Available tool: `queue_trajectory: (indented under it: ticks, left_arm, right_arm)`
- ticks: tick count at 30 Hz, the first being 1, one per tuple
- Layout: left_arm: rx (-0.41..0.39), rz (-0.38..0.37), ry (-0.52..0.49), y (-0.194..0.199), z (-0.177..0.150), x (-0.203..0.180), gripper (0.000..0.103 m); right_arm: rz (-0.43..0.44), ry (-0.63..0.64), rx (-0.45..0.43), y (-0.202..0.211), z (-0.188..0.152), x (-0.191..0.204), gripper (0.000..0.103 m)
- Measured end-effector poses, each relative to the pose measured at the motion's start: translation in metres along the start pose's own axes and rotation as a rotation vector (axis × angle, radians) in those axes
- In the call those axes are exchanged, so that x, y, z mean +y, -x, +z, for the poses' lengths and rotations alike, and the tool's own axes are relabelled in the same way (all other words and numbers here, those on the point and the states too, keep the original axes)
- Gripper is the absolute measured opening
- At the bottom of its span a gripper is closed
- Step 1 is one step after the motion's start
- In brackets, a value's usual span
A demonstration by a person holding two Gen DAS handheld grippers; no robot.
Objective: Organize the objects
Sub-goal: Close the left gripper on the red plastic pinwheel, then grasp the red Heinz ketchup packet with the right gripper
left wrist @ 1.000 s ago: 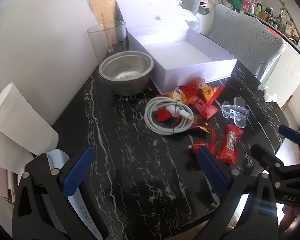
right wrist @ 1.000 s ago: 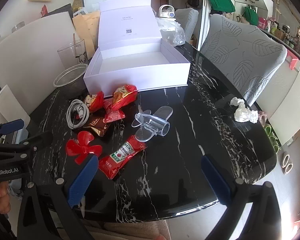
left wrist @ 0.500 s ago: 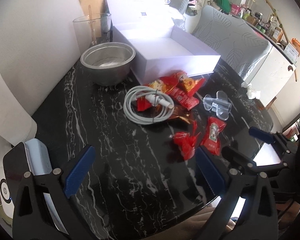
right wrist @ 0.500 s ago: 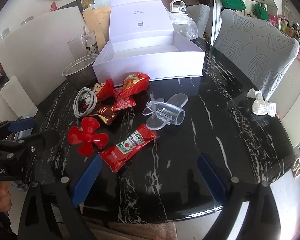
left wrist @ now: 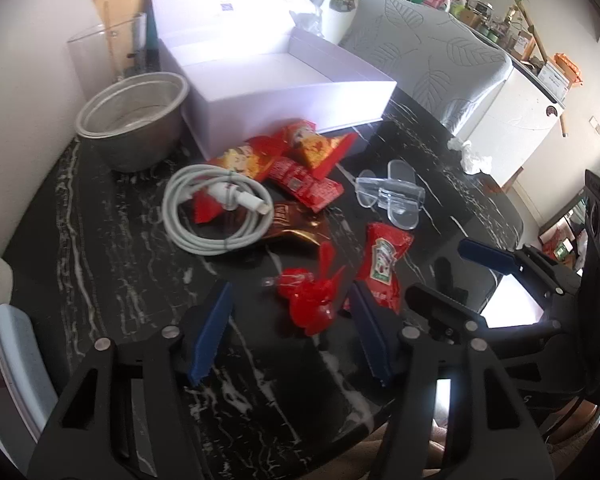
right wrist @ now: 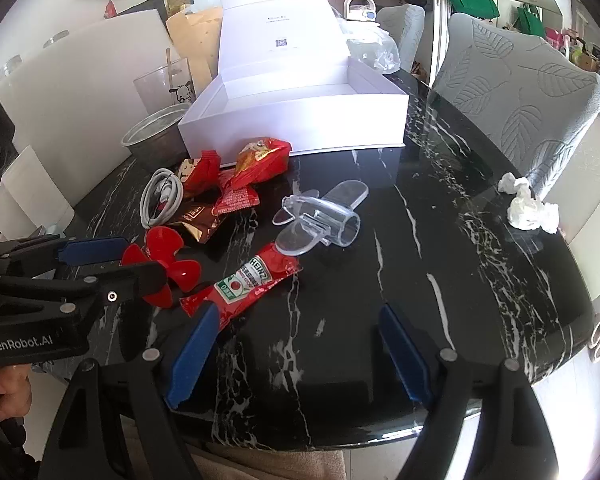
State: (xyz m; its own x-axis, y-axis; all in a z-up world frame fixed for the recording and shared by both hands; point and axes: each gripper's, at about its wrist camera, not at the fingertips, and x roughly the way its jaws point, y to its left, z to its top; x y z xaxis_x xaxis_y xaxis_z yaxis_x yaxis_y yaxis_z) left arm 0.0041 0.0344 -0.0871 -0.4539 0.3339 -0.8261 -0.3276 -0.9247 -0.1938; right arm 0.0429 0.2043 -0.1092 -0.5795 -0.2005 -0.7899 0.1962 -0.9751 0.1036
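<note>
A red plastic fan propeller (left wrist: 310,300) (right wrist: 168,264) lies on the black marble table, just ahead of my open left gripper (left wrist: 292,328), between its jaws' line. A ketchup sachet (left wrist: 382,264) (right wrist: 244,282) lies right of it. A coiled white cable (left wrist: 216,210) (right wrist: 160,196), red snack packets (left wrist: 296,160) (right wrist: 256,164), a brown packet (left wrist: 292,222) and a clear plastic scoop-like piece (left wrist: 392,196) (right wrist: 320,220) lie further back. My right gripper (right wrist: 296,344) is open and empty near the table's front edge.
An open white box (left wrist: 284,92) (right wrist: 300,116) stands at the back, a metal bowl (left wrist: 134,128) (right wrist: 156,136) and a clear cup (right wrist: 166,88) to its left. A crumpled tissue (right wrist: 528,208) lies at the right. A grey chair (right wrist: 512,96) stands beyond the table.
My left gripper has moved forward and right toward the red propeller, and its jaws stand narrower. My right gripper has edged forward slightly. No object has moved.
</note>
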Motion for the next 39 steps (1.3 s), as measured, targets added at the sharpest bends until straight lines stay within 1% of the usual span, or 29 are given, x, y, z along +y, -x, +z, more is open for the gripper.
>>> queue_trajectory:
  ticks: [7, 8, 9, 10, 13, 15, 19, 23, 26, 28, 30, 31, 33, 35, 36, 37, 39]
  left_arm:
    - [0.015, -0.006, -0.013, -0.011, 0.004, -0.003, 0.055]
    - [0.011, -0.009, -0.014, -0.012, 0.004, -0.003, 0.052]
    - [0.005, -0.012, -0.014, -0.012, 0.002, -0.001, 0.040]
    - [0.004, -0.006, -0.012, -0.013, 0.002, 0.000, 0.038]
    - [-0.009, -0.017, -0.014, -0.012, 0.000, 0.002, 0.038]
    - [-0.014, -0.019, -0.012, -0.012, -0.001, 0.004, 0.038]
    - [-0.013, 0.009, -0.005, -0.008, -0.003, 0.011, 0.038]
    - [-0.009, 0.035, 0.029, 0.001, -0.011, 0.028, 0.038]
    - [-0.012, 0.055, 0.059, 0.007, -0.016, 0.038, 0.038]
    - [-0.020, 0.069, 0.075, 0.009, -0.018, 0.043, 0.038]
    - [-0.026, 0.074, 0.090, 0.010, -0.021, 0.047, 0.038]
    - [-0.028, 0.076, 0.094, 0.011, -0.022, 0.049, 0.038]
    - [-0.031, 0.079, 0.097, 0.011, -0.023, 0.050, 0.038]
    - [-0.034, 0.084, 0.096, 0.011, -0.023, 0.050, 0.038]
    - [-0.036, 0.085, 0.096, 0.011, -0.024, 0.051, 0.038]
    - [-0.037, 0.085, 0.098, 0.011, -0.025, 0.051, 0.038]
    - [-0.038, 0.085, 0.103, 0.011, -0.025, 0.050, 0.038]
  right_arm:
    - [0.006, 0.009, 0.008, -0.005, 0.001, 0.000, 0.083]
    - [0.005, 0.009, 0.008, -0.005, 0.001, 0.000, 0.083]
    - [0.006, 0.009, 0.009, -0.006, 0.001, 0.000, 0.083]
    - [0.008, 0.007, 0.012, -0.006, 0.001, 0.000, 0.083]
    - [0.018, 0.006, 0.016, -0.009, 0.000, 0.002, 0.083]
    - [0.007, 0.010, 0.009, -0.011, 0.001, 0.005, 0.083]
    - [0.006, 0.007, 0.006, -0.015, 0.004, 0.011, 0.083]
    - [-0.007, 0.044, 0.007, -0.021, 0.006, 0.026, 0.083]
    - [-0.053, 0.061, 0.002, -0.026, 0.006, 0.038, 0.083]
    - [-0.076, 0.049, 0.005, -0.027, 0.007, 0.042, 0.082]
    - [-0.099, 0.035, 0.007, -0.028, 0.007, 0.045, 0.079]
    - [-0.109, 0.030, 0.004, -0.028, 0.007, 0.045, 0.075]
    - [-0.122, 0.025, -0.011, -0.026, 0.006, 0.046, 0.061]
    - [-0.138, 0.014, -0.024, -0.024, 0.005, 0.044, 0.034]
    - [-0.140, 0.010, -0.026, -0.024, 0.005, 0.043, 0.029]
    - [-0.135, 0.008, -0.026, -0.023, 0.005, 0.041, 0.026]
    - [-0.126, 0.013, -0.026, -0.021, 0.003, 0.039, 0.025]
